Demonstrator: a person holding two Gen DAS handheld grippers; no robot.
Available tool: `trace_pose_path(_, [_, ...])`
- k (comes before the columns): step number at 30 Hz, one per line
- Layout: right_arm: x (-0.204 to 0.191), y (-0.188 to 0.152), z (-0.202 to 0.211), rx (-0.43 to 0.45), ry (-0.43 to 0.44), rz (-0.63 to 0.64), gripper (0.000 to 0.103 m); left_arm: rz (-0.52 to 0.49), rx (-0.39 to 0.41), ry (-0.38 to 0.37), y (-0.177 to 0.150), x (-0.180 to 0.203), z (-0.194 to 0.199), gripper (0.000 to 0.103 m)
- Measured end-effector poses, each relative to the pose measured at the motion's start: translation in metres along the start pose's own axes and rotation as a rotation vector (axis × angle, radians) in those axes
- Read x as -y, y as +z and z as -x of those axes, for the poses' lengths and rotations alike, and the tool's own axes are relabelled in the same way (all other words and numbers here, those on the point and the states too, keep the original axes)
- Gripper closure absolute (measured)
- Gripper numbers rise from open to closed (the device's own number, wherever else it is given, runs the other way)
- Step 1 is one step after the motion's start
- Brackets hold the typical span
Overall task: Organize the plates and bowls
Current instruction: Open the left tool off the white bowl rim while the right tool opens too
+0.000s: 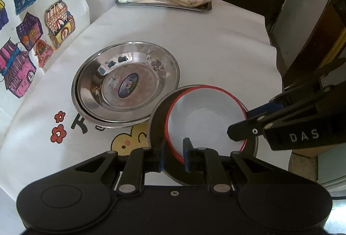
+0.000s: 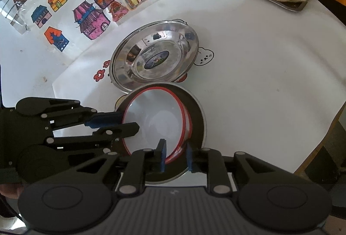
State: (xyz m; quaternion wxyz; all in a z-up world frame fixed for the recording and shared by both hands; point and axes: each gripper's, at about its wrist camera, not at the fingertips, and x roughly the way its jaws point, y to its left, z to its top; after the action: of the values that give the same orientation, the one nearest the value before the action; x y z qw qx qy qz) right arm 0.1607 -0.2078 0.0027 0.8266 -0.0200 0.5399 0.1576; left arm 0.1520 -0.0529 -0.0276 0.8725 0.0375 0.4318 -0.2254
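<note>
Two stacked steel plates [image 1: 127, 83] [image 2: 154, 55] lie mid-table. In front of them a white bowl with a red rim [image 1: 205, 120] [image 2: 155, 122] sits tilted inside a dark bowl with a steel rim [image 1: 157, 114] [image 2: 197, 118]; a second red rim shows under the white bowl in the right wrist view. My left gripper [image 1: 174, 155] [image 2: 126, 121] straddles the near-left rims of the white and dark bowls. My right gripper [image 2: 176, 156] [image 1: 240, 124] is closed on the white bowl's rim at its other side.
A steel tray [image 1: 164, 5] [image 2: 287, 5] with bagged food stands at the table's far edge. A sheet with house drawings [image 1: 32, 40] [image 2: 90, 3] leans at the left. The table edge [image 1: 274, 57] drops off at the right.
</note>
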Motion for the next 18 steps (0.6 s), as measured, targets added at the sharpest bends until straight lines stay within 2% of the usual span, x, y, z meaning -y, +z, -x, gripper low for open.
trace_pose_path(5, [0.001,-0.002,0.003,0.019,0.012,0.006,0.076,0.005,0.009,-0.003,0.002,-0.001,0.003,0.083])
trace_pose_path(11, [0.001,-0.007,0.010,0.051,0.026,0.016,0.070,0.020,0.027,-0.017,0.002,-0.003,0.008,0.072])
trace_pose_path(13, [0.003,-0.009,0.014,0.069,0.029,0.018,0.065,0.024,0.035,-0.026,0.001,-0.003,0.010,0.068])
trace_pose_path(15, [0.004,-0.010,0.019,0.090,0.027,0.019,0.062,0.024,0.045,-0.032,0.000,-0.003,0.013,0.062])
trace_pose_path(18, [0.007,-0.013,0.027,0.117,0.030,0.008,0.058,0.026,0.072,-0.015,-0.002,-0.002,0.020,0.045])
